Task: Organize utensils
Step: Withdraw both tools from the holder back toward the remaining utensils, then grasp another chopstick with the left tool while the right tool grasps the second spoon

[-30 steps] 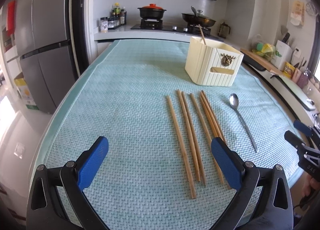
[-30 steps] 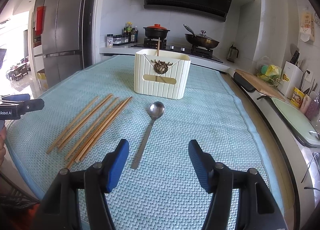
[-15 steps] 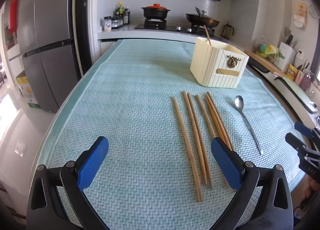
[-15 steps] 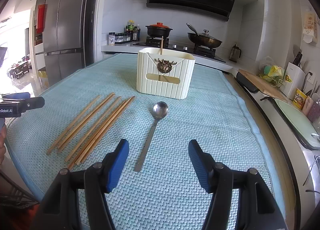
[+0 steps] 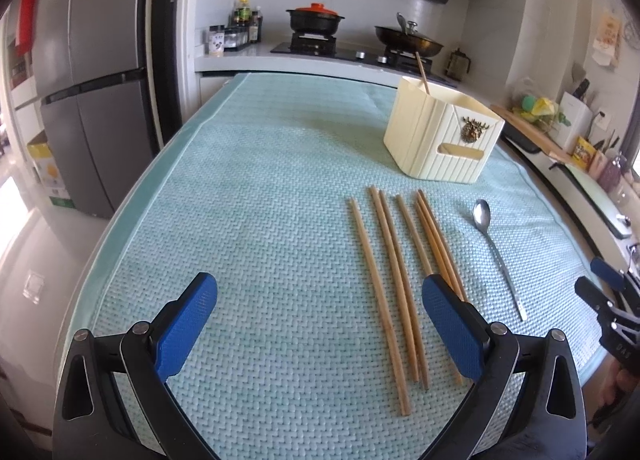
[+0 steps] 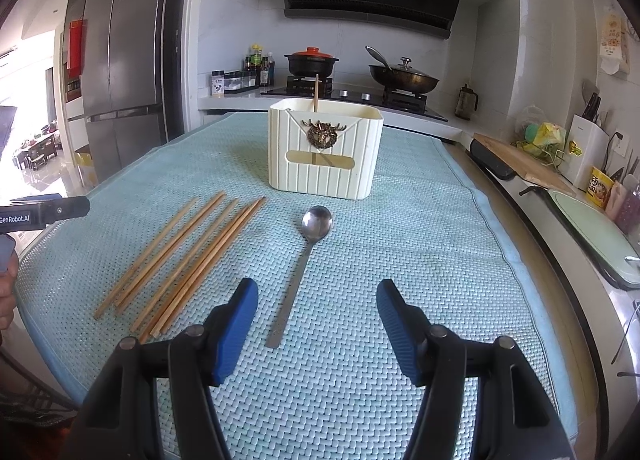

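Landmark taken as the cream utensil holder (image 6: 325,154), which stood upright on the green-matted tabletop (image 5: 260,188), with one wooden stick already poking out of its top. On the near side of the holder lay six loose chopsticks (image 5: 394,272), roughly parallel, thin tips toward the holder and butt ends toward the person. A metal spoon (image 6: 308,256) lay just beside them, on the chopsticks' right, bowl toward the holder and handle trailing back toward the right gripper (image 6: 312,326). That gripper hovered above the mat with its fingers spread apart and nothing between them; the spoon's handle end lay just ahead of the gap, nearer the left finger, and its long axis ran almost straight along the line the gripper pointed. The left gripper (image 5: 320,330) was likewise released and empty, fingers wide; its right finger overlapped the butt ends of the rightmost chopsticks in its own view, and whether it touched them could not be told. Judgement: the right hand was the nearer one for the spoon, the left hand for the chopsticks. Because each utensil lay lengthwise to the gripper facing it, the fingers could close across the narrow width of a shaft with little or no turn of the wrist. Most of the sorting remained undone.
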{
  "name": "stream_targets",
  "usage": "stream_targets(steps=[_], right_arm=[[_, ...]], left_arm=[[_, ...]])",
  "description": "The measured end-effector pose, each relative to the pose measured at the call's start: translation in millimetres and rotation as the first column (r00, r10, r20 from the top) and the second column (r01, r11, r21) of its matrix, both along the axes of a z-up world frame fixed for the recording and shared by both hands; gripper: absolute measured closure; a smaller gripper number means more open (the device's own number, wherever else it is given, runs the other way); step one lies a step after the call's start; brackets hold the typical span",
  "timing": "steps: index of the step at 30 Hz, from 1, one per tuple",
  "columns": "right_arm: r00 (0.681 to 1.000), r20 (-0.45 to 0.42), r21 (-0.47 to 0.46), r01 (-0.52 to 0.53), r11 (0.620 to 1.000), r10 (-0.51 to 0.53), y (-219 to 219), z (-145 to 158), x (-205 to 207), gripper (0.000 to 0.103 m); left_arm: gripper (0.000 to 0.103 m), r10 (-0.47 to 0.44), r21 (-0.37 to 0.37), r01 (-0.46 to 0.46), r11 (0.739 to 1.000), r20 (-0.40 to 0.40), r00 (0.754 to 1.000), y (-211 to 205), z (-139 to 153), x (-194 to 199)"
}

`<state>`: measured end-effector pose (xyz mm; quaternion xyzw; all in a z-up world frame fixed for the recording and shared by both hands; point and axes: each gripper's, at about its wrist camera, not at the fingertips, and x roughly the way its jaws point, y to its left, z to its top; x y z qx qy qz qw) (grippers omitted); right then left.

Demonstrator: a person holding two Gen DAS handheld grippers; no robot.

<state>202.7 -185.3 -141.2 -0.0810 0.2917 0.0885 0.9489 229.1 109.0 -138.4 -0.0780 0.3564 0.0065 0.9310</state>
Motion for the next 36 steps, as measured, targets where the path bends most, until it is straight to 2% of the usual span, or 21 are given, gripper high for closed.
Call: stream_targets(steps=[3, 8, 13, 16, 20, 25, 29, 32, 36], right_arm=[[1.000, -0.012, 0.003, 0.004, 1.000, -0.004, -1, -1, 1, 0.040], [1.000, -0.026, 0.008, 0.004, 1.000, -0.004, -3, -1, 6, 0.040], [0.998, -0.068, 0.016, 0.008, 1.000, -0.006, -2, -2, 30, 0.040], [0.992, -0.124, 0.059, 0.007, 0.998, 0.001, -2, -7, 48, 0.040], [0.985, -0.171, 0.110, 0.018, 0.994, 0.001, -1, -12, 63, 0.040], [0.984, -0.178, 0.096, 0.009, 0.995, 0.008, 3, -16, 64, 0.040], [0.982, -0.190, 0.093, 0.020, 0.995, -0.002, -2, -16, 76, 0.040], [0.972, -0.236, 0.109, 0.024, 0.994, 0.002, -3, -22, 96, 0.040], [0.956, -0.294, 0.127, 0.040, 0.991, -0.001, 1, -35, 128, 0.040]], left_arm=[[0.001, -0.014, 0.002, 0.014, 1.000, -0.017, 1.000, -4, -3, 18], [0.001, -0.024, 0.051, 0.027, 0.998, -0.063, 0.998, -16, -14, 51], [0.001, -0.022, 0.068, 0.030, 0.997, -0.118, 0.993, -17, -31, 77], [0.001, -0.019, 0.061, 0.029, 0.998, -0.151, 0.988, -17, -40, 90], [0.001, -0.034, 0.080, 0.049, 0.996, -0.179, 0.983, -22, -47, 102], [0.001, -0.026, 0.129, 0.055, 0.990, -0.215, 0.976, -26, -57, 113], [0.002, -0.021, 0.129, 0.053, 0.990, -0.239, 0.971, -21, -63, 120], [0.004, -0.033, 0.116, 0.063, 0.991, -0.251, 0.967, -21, -64, 125], [0.014, -0.060, 0.115, 0.093, 0.989, -0.259, 0.964, -25, -62, 127]])
